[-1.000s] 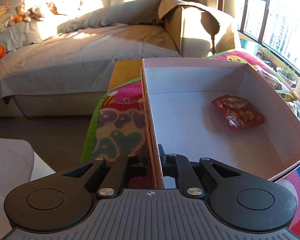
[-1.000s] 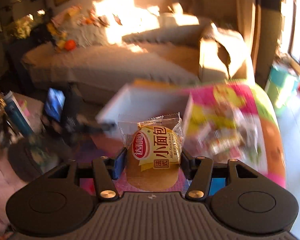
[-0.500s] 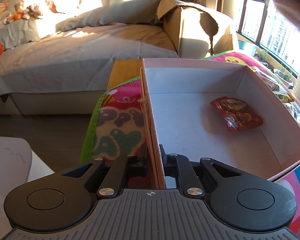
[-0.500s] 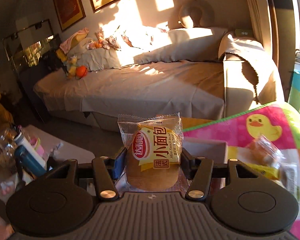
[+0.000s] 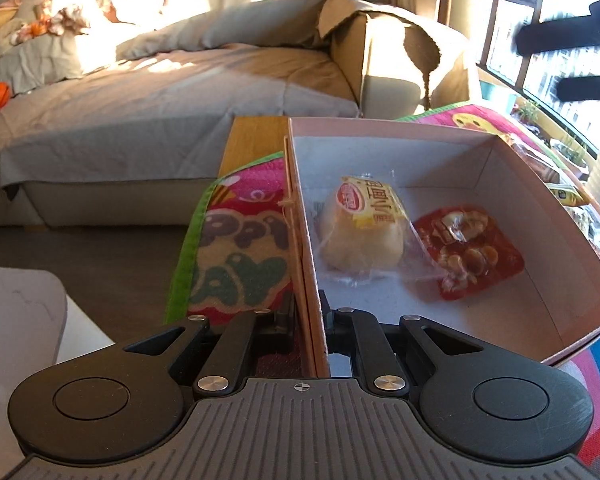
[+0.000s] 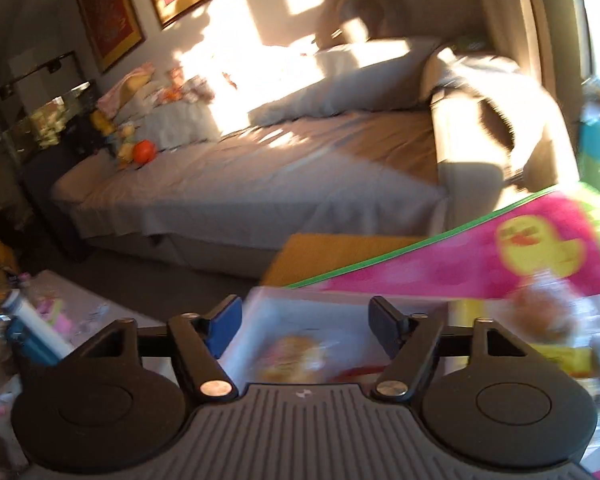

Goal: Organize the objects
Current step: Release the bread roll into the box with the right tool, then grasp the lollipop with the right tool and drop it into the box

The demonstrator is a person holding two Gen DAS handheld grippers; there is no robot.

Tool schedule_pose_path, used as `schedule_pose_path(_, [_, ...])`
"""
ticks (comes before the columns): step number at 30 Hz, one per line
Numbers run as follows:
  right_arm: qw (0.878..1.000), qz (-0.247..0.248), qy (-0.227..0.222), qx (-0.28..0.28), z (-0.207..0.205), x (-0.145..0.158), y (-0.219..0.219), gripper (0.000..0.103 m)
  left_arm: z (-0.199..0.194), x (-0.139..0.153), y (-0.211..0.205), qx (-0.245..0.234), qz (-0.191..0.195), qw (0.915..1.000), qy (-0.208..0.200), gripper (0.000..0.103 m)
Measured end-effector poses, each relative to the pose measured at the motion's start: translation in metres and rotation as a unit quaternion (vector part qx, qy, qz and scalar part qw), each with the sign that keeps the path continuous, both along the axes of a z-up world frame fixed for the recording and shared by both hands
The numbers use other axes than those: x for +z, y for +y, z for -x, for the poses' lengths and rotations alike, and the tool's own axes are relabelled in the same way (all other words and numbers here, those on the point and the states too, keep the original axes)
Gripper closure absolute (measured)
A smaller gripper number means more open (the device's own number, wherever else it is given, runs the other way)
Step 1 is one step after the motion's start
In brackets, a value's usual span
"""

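A pink cardboard box (image 5: 540, 208) with a white inside stands on a colourful play mat. My left gripper (image 5: 307, 312) is shut on the box's left wall. Inside lie a wrapped bread bun with a yellow label (image 5: 364, 228) and a red snack packet (image 5: 470, 252), touching each other. My right gripper (image 6: 306, 316) is open and empty, above the box (image 6: 268, 304); the bun (image 6: 296, 358) shows blurred below it. In the left wrist view the right gripper's dark fingers (image 5: 560, 36) show blurred at the upper right.
A grey sofa bed (image 5: 172, 92) with pillows and toys stands behind the wooden table (image 5: 252, 136). Several snack packets (image 5: 568, 194) lie on the mat right of the box. A low white table (image 5: 16, 312) is at the left. A window is at the right.
My right gripper has opened and let go of the bun, which now lies in the box beside the red packet. The right gripper has moved up and away. The left gripper has stayed put.
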State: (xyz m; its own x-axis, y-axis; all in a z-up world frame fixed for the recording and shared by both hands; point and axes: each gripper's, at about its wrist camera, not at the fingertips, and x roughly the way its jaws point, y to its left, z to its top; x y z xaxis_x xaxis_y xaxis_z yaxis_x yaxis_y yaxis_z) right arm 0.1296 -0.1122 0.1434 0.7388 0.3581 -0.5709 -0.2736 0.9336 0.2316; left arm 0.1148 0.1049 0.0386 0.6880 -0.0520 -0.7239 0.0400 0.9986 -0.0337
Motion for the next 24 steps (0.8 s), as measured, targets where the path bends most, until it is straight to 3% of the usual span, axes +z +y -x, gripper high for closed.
schedule_pose_path(5, [0.995, 0.065, -0.017, -0.068, 0.032, -0.011, -0.062, 0.023, -0.001, 0.0, -0.003, 0.005, -0.005, 1.0, 0.003, 0.092])
schedule_pose_path(13, [0.983, 0.127, 0.037, -0.124, 0.081, -0.068, -0.126, 0.02, -0.004, 0.001, -0.009, 0.006, -0.018, 0.9998, 0.011, 0.092])
schedule_pose_path(18, [0.987, 0.08, 0.07, -0.124, 0.085, -0.091, -0.138, 0.02, -0.006, 0.0, -0.012, 0.006, -0.025, 0.9996, 0.013, 0.092])
schedule_pose_path(24, [0.99, 0.051, 0.054, -0.12, 0.059, -0.091, -0.117, 0.02, -0.005, 0.001, -0.013, 0.008, -0.028, 0.9995, 0.015, 0.092])
